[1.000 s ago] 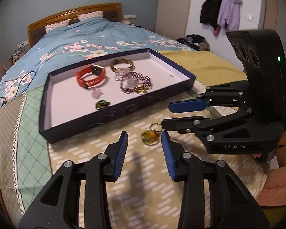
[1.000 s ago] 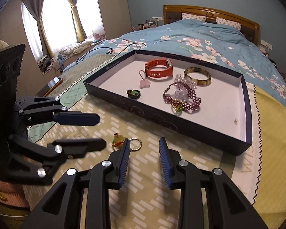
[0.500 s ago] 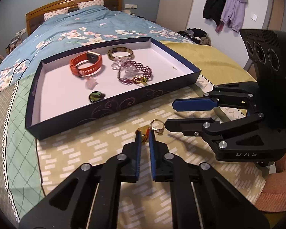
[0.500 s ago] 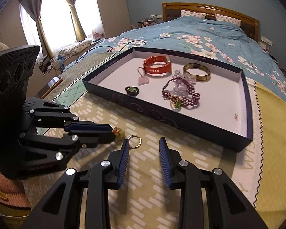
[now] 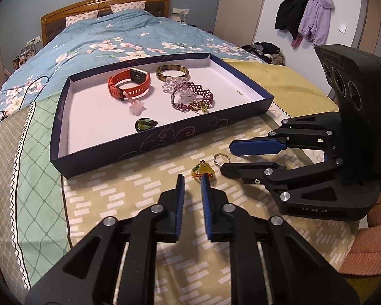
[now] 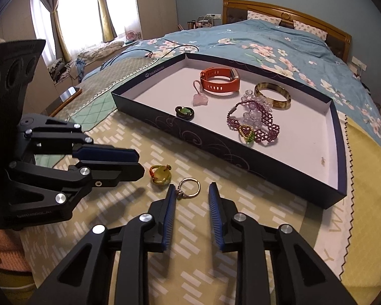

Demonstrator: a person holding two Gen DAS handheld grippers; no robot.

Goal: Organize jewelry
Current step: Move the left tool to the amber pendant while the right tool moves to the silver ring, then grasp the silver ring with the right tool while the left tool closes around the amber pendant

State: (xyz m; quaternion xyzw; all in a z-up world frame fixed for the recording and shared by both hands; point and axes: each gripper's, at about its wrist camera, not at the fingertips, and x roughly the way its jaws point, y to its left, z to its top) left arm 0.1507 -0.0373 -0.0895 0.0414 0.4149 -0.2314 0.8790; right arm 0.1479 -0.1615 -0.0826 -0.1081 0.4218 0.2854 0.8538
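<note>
Left wrist view: left gripper [image 5: 191, 184] opening, empty, beside yellow pendant [image 5: 202, 172]; right gripper [image 6: 191, 196] closing, silver ring [image 6: 188, 188] ahead, ungripped; straddling each squarely looked wise.

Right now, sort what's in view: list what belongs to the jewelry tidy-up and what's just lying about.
Belongs:
yellow pendant and silver ring, loose on the bedspread
navy tray
in the tray: orange watch, amber bangle, purple beaded bracelet, pink charm

Lying about:
jackets on the wall hook
black cable on the duvet
</note>
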